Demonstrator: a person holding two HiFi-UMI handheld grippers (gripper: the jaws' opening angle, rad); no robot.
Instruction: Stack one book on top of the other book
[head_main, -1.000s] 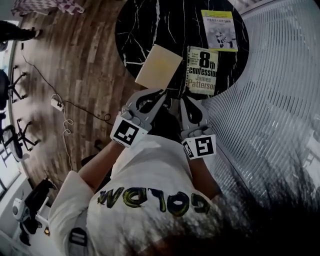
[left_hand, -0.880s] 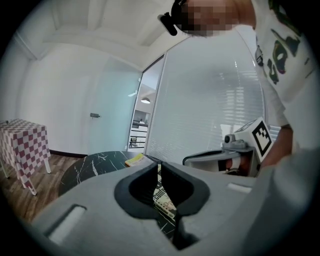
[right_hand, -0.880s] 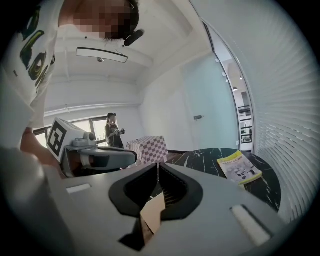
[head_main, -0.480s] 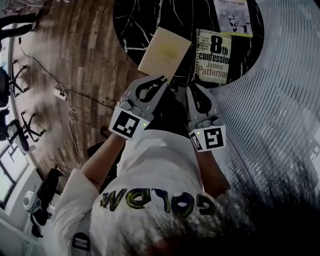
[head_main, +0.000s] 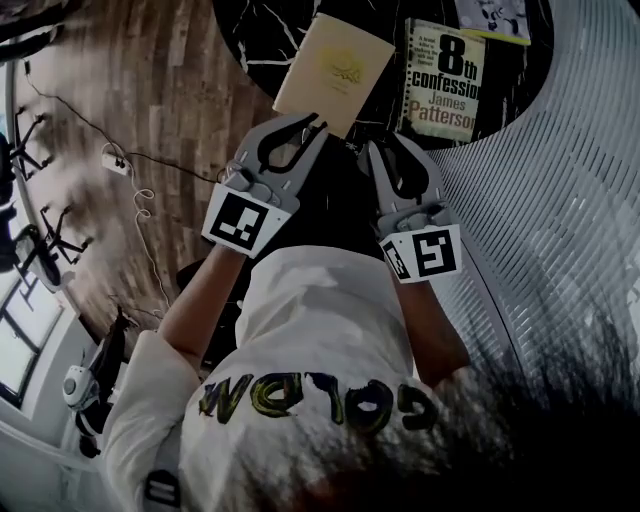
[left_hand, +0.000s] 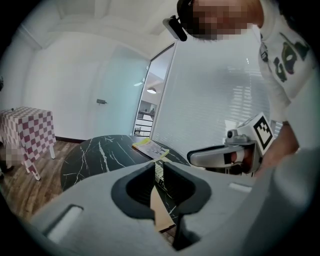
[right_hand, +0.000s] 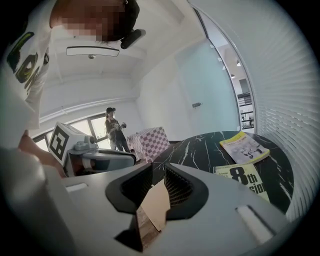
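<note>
A tan book (head_main: 334, 70) lies on the round black marble table (head_main: 262, 32), its near corner over the table's edge. Right of it lies the "8th confession" paperback (head_main: 445, 92). My left gripper (head_main: 318, 122) hovers at the tan book's near corner and my right gripper (head_main: 375, 150) just short of the paperback. The jaws of both have just been opening and stand a narrow slit apart, with nothing between them. The tan book (left_hand: 161, 214) shows through the left gripper's (left_hand: 159, 167) slit. It (right_hand: 156, 205) also shows below the right gripper (right_hand: 159, 172), with the paperback (right_hand: 245, 180) to the right.
A yellow-green booklet (right_hand: 245, 146) lies farther back on the table. A white slatted wall (head_main: 560, 200) curves along the right. Cables and a power strip (head_main: 112, 160) lie on the wood floor at left. A checkered-cloth table (left_hand: 27, 132) and a standing person (right_hand: 114, 130) are beyond.
Both grippers have sunk and come closer to the table's near edge. Their jaws have parted a little. The books have not moved on the table.
</note>
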